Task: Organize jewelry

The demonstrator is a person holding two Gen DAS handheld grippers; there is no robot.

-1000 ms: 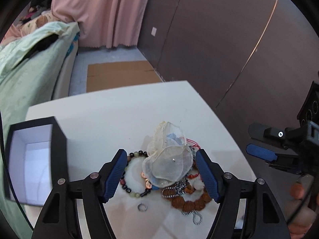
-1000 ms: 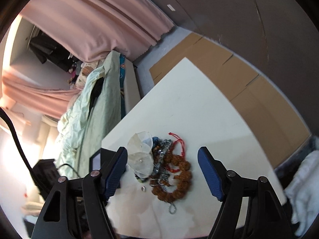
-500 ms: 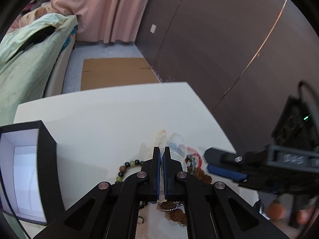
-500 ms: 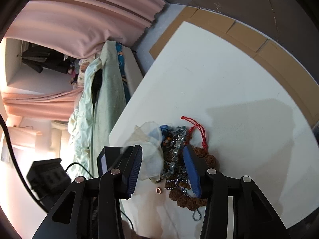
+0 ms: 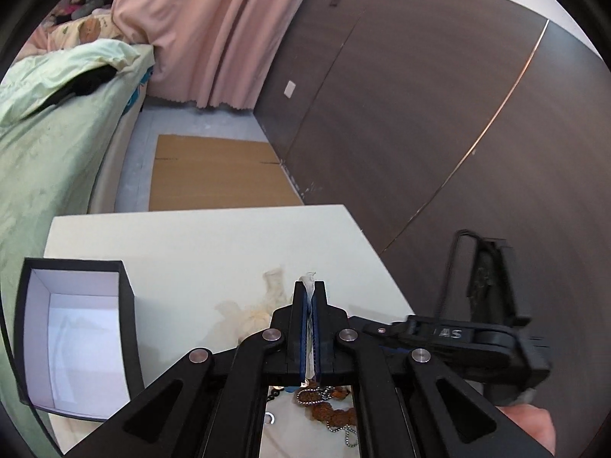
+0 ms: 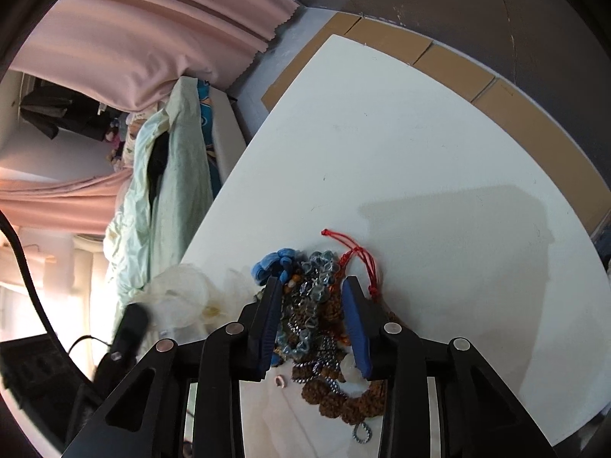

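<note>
We are now pinching the see-through pouch (image 5: 311, 280) tight in our left gripper (image 5: 312, 328); our right gripper (image 6: 313, 320), half open, is closing around the jewelry pile (image 6: 317, 328).

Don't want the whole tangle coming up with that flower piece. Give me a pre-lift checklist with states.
1. Left gripper shut on the sheer fabric flower: ok.
2. Right gripper straddling the jewelry pile, jaws apart: ok.
3. Right fingers actually pinning the pile down: cannot tell.
4. Flower free of the chains: cannot tell, the grippers hide it.
5. Black box open, white inside showing: ok.
6. Small ring lies loose beside the pile: ok.
</note>
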